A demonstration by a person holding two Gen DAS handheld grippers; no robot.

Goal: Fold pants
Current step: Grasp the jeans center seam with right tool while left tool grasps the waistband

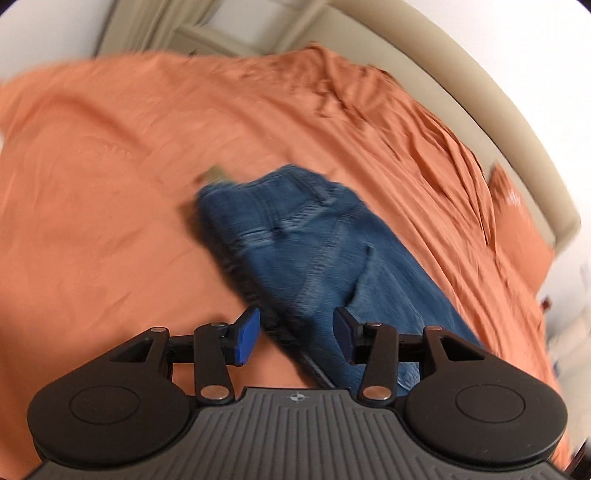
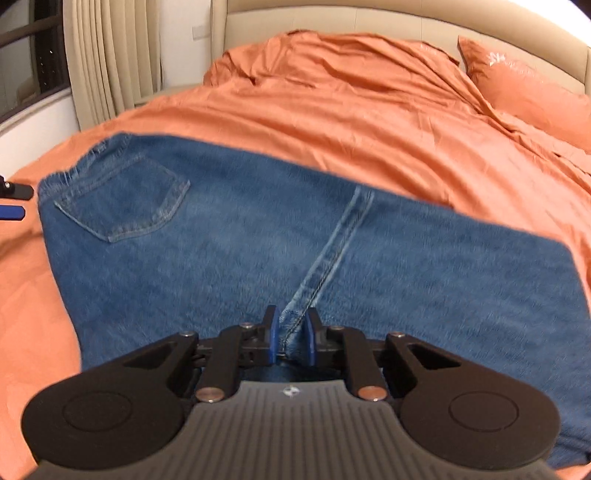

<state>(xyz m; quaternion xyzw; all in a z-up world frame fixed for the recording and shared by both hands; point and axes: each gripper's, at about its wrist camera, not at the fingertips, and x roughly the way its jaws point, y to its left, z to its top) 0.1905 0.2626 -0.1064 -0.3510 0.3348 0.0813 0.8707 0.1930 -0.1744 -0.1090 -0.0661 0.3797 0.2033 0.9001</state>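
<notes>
Orange bedding (image 2: 351, 110) covers the bed, with a padded headboard (image 2: 369, 18) at its far edge. Blue jeans (image 2: 258, 240) lie spread across the middle of the bed. Clamped together, the right gripper (image 2: 291, 338) pinches denim at the seam. Above the jeans, the left gripper (image 1: 295, 338) hangs with jaws apart, holding nothing

The pants (image 2: 258, 251) lie flat on the bed cover (image 2: 351, 110), across the middle of the right wrist frame. A pillow (image 2: 524, 88) sits at upper right, against the headboard (image 2: 369, 16); a curtain (image 2: 110, 55) hangs at upper left.
</notes>
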